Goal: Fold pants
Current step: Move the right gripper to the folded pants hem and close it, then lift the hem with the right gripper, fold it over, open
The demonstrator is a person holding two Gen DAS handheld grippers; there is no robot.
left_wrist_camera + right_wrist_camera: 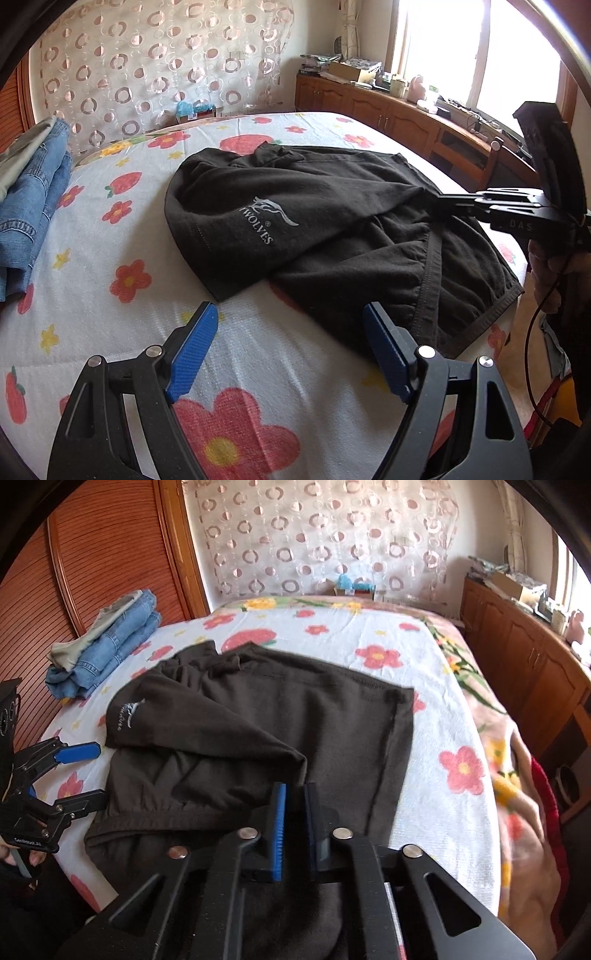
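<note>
folded jeans: stacked far left on the bed, well apart.
left gripper: jaws wide, empty, just beside the near hem; risk, it idles while cloth drags sideways.
black pants: rumpled mid-bed, one leg thrown over.
right gripper: jaws narrow, seemingly pinching a fold; risk, too thin a bite slips, or grabs several layers and skews the fold.

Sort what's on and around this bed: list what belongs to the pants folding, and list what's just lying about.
Belongs to the job:
- black pants, spread on the bed
- right gripper, shut on the pants' fabric
- left gripper, open, beside the pants

Just lying about:
- folded jeans stack
- clutter on the wooden cabinet
- flowered bedsheet
</note>
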